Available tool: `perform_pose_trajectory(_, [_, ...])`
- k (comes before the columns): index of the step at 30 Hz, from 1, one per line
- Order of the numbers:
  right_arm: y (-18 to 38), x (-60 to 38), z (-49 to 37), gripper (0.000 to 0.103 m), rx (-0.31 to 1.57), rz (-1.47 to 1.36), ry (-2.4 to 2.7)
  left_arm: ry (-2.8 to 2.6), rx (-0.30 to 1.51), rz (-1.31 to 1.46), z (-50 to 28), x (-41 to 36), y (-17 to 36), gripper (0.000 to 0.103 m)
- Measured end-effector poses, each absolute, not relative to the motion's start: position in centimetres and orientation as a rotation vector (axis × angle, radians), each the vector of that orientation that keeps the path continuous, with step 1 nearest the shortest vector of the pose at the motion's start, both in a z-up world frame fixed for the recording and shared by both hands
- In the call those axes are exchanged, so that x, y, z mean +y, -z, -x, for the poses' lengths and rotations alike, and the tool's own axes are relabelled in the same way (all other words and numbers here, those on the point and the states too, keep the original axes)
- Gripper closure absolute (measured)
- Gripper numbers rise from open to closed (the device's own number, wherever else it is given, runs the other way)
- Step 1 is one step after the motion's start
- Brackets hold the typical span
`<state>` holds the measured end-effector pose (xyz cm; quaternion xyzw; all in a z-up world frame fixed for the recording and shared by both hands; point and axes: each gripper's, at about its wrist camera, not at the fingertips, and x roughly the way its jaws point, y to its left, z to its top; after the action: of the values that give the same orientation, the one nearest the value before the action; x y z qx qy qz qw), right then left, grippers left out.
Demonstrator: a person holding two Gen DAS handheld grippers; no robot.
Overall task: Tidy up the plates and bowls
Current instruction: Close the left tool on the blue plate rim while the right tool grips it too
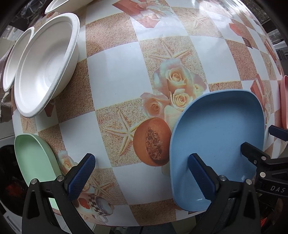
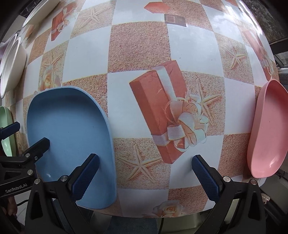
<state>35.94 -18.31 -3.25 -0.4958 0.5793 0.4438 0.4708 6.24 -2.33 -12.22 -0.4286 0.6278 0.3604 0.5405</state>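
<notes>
A blue plate [image 1: 221,129] lies at the table's near edge, between my two grippers; it also shows in the right wrist view [image 2: 70,129]. My left gripper [image 1: 142,171] is open and empty, its right finger over the blue plate's near part. My right gripper [image 2: 145,172] is open and empty, its left finger over the blue plate's near right rim. A green plate [image 1: 34,158] lies at the near left. A pink plate [image 2: 268,133] lies at the right edge. A white bowl [image 1: 45,66] stands at the far left.
A white plate [image 1: 14,59] lies behind the white bowl, another white plate [image 1: 57,5] at the far left corner. The table [image 2: 144,45] has a checked cloth printed with roses, starfish and gift boxes. Its near edge runs just before my grippers.
</notes>
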Motion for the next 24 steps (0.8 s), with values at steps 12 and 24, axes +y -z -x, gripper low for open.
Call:
perform_pose_trajectory(12, [2.8, -16.2, -31.0, 0.000, 1.401, 1.189, -1.091, -0.834, 1.455, 1.105, -6.3, -2.2, 13.8, 0.000])
perform_pose_trajectory(24, [-0.3, -16.9, -30.1, 0.057, 1.387, 1.139, -1.181, -0.802, 1.496, 1.075, -7.9, -2.6, 12.6, 0.014])
